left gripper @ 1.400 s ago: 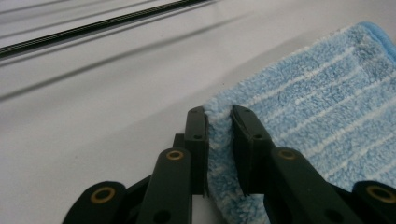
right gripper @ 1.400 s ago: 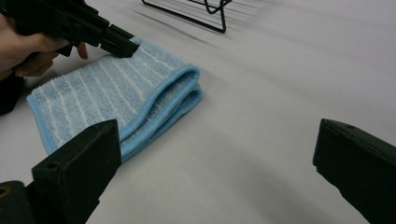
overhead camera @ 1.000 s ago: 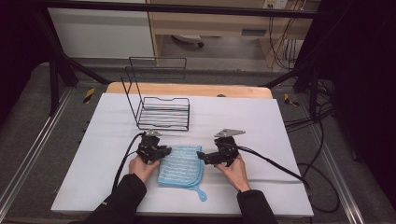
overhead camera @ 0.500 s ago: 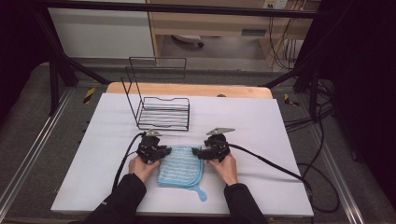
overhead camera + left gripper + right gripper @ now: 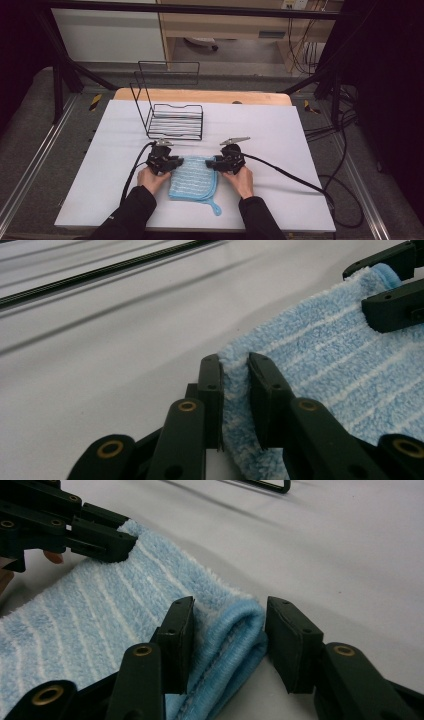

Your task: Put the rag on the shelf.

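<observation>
Folded blue towel (image 5: 192,177) near the surface's front edge is pinched by left gripper (image 5: 235,390); right gripper (image 5: 227,645) is open around its corner, grasp unfinished.

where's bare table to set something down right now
Free: the white table right of the wire rack, and the strip left of it. Crowded: the near middle, where the left gripper and right gripper flank the blue cloth.

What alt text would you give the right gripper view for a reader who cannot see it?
The right tool straddles the folded corner of a blue striped towel, its jaws open around it. Farther off, the left tool grips the towel's other corner on the white table.
</observation>
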The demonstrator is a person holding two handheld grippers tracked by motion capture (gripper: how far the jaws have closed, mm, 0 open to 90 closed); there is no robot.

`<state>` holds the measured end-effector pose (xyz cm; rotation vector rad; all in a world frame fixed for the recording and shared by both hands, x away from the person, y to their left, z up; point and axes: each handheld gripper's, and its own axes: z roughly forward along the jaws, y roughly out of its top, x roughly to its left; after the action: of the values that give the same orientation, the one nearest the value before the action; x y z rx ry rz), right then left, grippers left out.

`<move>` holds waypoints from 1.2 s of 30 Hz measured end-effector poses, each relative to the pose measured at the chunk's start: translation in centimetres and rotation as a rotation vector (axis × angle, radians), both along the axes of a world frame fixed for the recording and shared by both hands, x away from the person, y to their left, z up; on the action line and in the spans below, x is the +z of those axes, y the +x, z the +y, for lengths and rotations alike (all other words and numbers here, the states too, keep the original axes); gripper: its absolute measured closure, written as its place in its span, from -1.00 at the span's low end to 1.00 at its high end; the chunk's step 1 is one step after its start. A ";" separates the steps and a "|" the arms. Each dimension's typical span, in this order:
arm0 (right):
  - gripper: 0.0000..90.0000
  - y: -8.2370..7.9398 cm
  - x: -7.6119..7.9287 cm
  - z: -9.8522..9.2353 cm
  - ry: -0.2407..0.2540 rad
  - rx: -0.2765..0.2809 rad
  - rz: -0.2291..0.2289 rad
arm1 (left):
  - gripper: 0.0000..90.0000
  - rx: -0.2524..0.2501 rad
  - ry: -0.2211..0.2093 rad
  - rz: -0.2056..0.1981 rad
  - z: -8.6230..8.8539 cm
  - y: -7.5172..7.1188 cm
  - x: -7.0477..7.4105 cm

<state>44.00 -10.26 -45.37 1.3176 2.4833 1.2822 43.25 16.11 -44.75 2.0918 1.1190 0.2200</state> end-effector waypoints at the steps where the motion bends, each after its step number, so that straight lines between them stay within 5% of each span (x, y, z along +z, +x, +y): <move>1: 0.29 0.0 0.0 0.0 0.002 0.002 0.008 | 0.70 0.000 -0.001 0.000 0.0 0.0 0.0; 18: 0.72 0.3 0.0 0.0 0.047 0.029 0.090 | 0.71 -0.009 -0.013 -0.003 0.2 0.0 0.0; 36: 0.75 -0.7 1.0 -0.2 0.073 0.014 0.032 | 0.78 -0.002 -0.107 -0.007 1.2 -0.3 0.8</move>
<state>43.33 -10.45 -44.37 1.3495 2.4936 1.3782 42.95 17.34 -43.96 1.9961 1.1003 0.1618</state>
